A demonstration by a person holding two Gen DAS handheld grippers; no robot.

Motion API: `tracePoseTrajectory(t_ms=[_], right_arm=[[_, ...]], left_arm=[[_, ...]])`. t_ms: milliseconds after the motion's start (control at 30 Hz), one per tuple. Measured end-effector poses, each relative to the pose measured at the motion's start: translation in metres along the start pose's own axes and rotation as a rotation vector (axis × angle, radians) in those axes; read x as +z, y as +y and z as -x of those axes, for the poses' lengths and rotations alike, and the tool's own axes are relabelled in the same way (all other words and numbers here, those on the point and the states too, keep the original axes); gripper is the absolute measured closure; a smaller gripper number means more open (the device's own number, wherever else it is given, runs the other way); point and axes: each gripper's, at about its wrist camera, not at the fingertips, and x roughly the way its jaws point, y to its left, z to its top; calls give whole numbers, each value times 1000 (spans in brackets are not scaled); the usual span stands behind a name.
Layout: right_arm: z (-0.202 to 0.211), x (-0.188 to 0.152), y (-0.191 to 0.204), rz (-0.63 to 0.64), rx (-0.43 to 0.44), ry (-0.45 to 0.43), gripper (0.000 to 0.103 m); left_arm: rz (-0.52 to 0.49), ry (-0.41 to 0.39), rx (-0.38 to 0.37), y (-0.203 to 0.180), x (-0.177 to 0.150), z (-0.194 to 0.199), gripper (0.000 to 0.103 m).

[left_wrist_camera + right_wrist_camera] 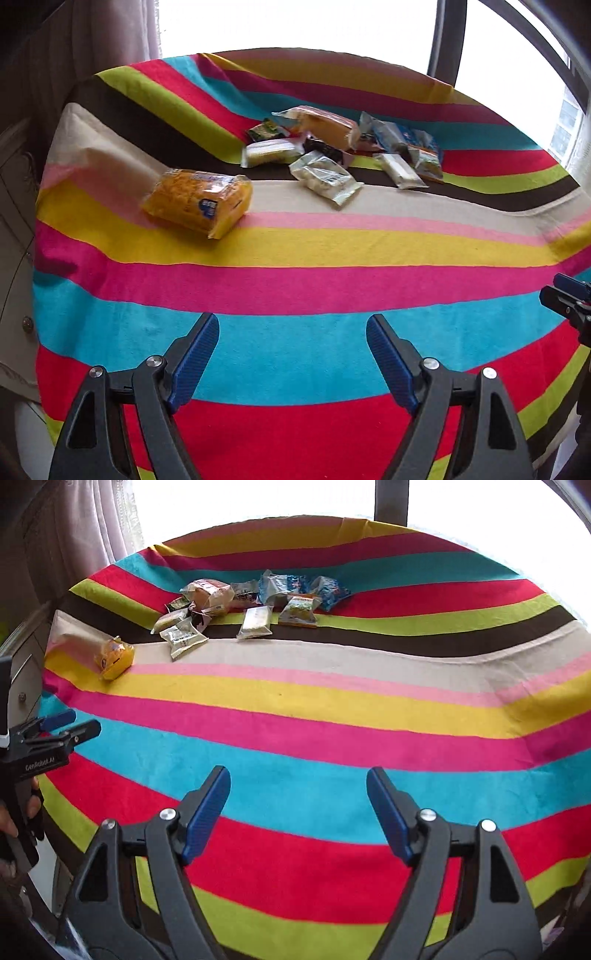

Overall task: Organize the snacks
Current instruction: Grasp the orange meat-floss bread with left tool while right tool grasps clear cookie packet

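Observation:
An orange snack pack point(197, 201) lies alone on the striped tablecloth point(295, 288), left of a pile of several packets point(343, 147) at the far middle. In the right wrist view the orange pack point(115, 658) sits far left and the pile point(255, 602) lies farther back. My left gripper point(293, 321) hovers over the near blue stripe, open, with nothing between its blue pads. Just as bare and open, my right gripper point(298, 773) hangs over the near stripes. The left gripper point(79, 722) also shows at the left edge, and the right gripper's tip point(565, 291) at the right edge.
A bright window point(295, 26) with a dark frame post point(447, 40) stands behind the table. A curtain point(99, 520) hangs at the far left, with pale cabinet drawers point(16, 206) beside the table. A hand point(14, 812) grips the left tool.

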Motion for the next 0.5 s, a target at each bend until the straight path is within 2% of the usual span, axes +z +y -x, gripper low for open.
tracePoseTrajectory(t_ms=[67, 133, 300, 400, 500], right_arm=[[-37, 30, 9, -35, 54, 2, 24], [-72, 58, 19, -47, 75, 7, 24], [-146, 116, 47, 30, 34, 51, 24], [-179, 143, 56, 58, 3, 71, 24], [-198, 159, 59, 82, -34, 55, 23]], left_arm=[[73, -7, 44, 20, 10, -8, 20], [165, 0, 38, 41, 18, -17, 20], [383, -17, 16, 75, 23, -27, 20], [453, -22, 12, 84, 31, -35, 20], [524, 4, 20, 87, 48, -53, 20]])
